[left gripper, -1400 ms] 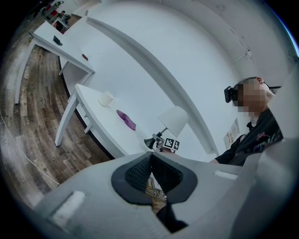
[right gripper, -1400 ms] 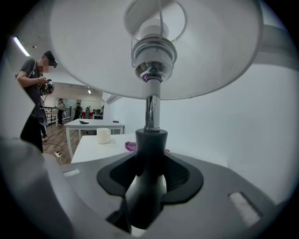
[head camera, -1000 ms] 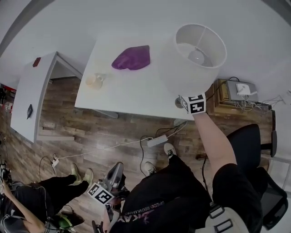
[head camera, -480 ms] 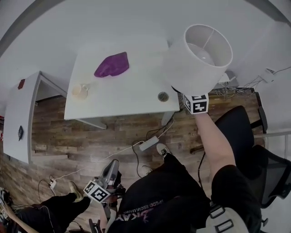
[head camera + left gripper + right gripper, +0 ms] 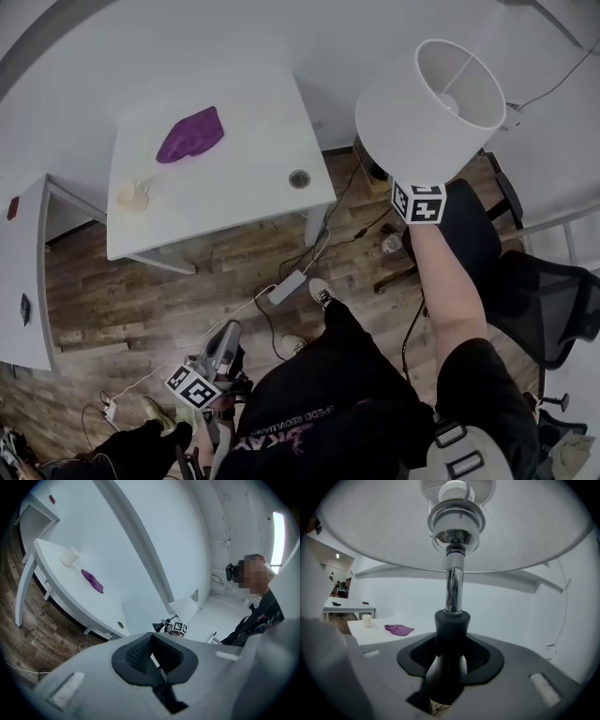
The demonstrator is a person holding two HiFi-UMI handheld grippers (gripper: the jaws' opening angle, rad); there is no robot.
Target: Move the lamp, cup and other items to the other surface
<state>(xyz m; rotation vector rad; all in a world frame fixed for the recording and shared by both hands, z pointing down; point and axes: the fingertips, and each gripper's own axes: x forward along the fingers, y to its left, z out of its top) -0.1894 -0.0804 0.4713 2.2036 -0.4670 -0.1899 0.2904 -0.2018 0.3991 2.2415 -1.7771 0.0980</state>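
A lamp point(image 5: 441, 103) with a white drum shade hangs in the air to the right of the white table point(image 5: 225, 202), off its edge. My right gripper point(image 5: 449, 660) is shut on the lamp's black base below the chrome stem point(image 5: 453, 590); its marker cube point(image 5: 419, 202) shows under the shade. On the table lie a purple cloth point(image 5: 190, 134) and a pale cup point(image 5: 131, 196). The cup point(image 5: 70, 557) and cloth point(image 5: 92, 581) also show in the left gripper view. My left gripper point(image 5: 223, 342) hangs low by my legs, pointing level, shut with nothing in it.
A second white desk point(image 5: 23, 253) stands at the far left. A black office chair point(image 5: 525, 281) is right of my arm. A power strip point(image 5: 286, 286) and cables lie on the wood floor. Another person's legs point(image 5: 141, 448) show at the bottom left.
The right gripper has carried the lamp up and to the right, off the table and past its right edge. The table has slid left in view. The left gripper stays low.
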